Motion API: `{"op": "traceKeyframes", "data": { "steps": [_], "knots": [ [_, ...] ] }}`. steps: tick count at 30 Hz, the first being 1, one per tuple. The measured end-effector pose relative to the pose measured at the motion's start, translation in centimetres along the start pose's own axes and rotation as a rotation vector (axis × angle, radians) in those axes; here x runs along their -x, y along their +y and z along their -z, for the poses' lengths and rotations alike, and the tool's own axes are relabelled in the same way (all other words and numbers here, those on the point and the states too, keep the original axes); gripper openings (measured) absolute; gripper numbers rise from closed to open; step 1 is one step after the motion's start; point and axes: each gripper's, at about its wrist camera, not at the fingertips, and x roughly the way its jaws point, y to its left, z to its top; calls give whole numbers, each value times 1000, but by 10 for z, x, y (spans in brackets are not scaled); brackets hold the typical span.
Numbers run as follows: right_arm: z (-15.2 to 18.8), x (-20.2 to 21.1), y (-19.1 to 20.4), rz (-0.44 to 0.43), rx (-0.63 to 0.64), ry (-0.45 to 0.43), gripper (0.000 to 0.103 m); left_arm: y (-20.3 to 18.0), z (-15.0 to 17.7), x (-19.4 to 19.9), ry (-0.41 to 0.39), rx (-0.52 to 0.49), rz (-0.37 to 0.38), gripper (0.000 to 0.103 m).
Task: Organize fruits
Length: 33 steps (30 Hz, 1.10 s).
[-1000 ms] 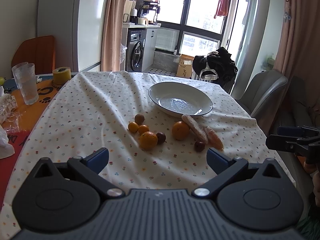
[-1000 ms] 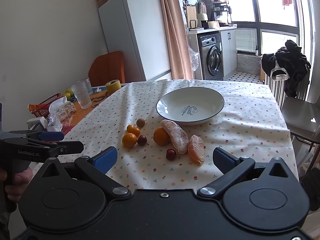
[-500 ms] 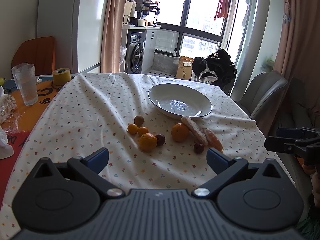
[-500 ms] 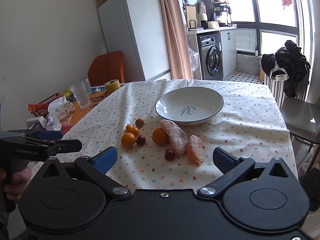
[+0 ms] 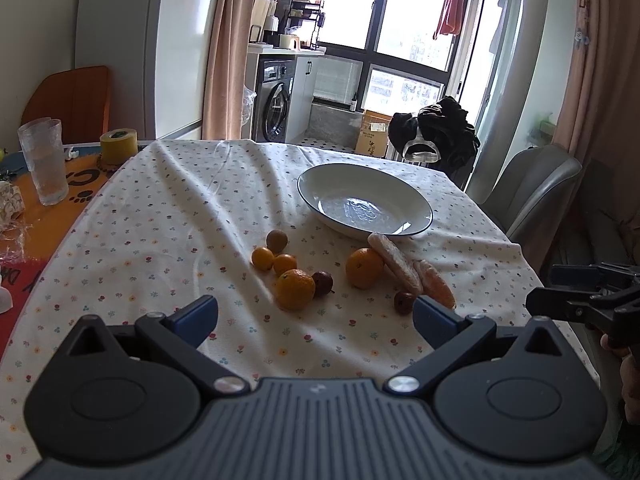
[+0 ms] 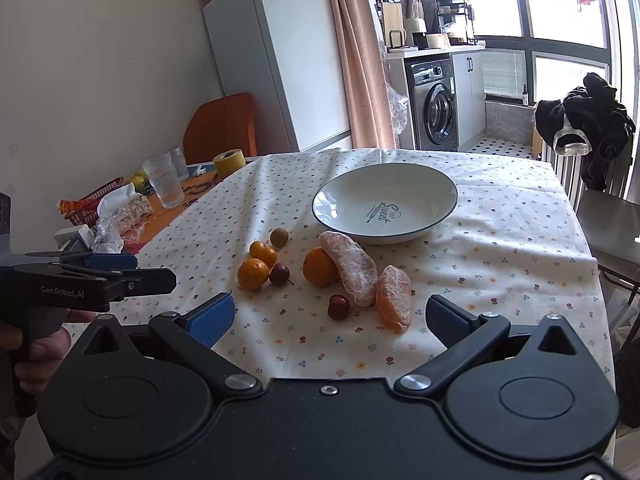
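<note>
Two low wrist views (side by side) toward shared plate (image 5: 364, 200) and fruit.

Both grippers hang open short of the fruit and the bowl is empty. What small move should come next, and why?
Probably ease the right gripper forward and down over the small peeled segment, the fruit nearest it. Its jaws are wide open, nothing is held, and the bowl holds no fruit. The left gripper is also open, nearer the oranges.
</note>
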Motion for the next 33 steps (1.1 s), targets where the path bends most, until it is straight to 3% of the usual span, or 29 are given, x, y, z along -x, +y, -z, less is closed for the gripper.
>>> {"op": "traceKeyframes", "data": {
  "steps": [10, 15, 26, 33],
  "knots": [
    [2, -24, -16, 0, -14, 7, 103, 3, 0, -28, 13, 7, 8, 101],
    [3, -35, -23, -4, -24, 12, 101, 3, -1, -43, 25, 8, 10, 94],
    [4, -67, -36, 1, -23, 42, 77, 10, -1, -79, 65, 32, 9, 68],
    [5, -84, -42, 14, -26, 66, 64, 15, -1, -98, 79, 45, -9, 62]
  ]
}}
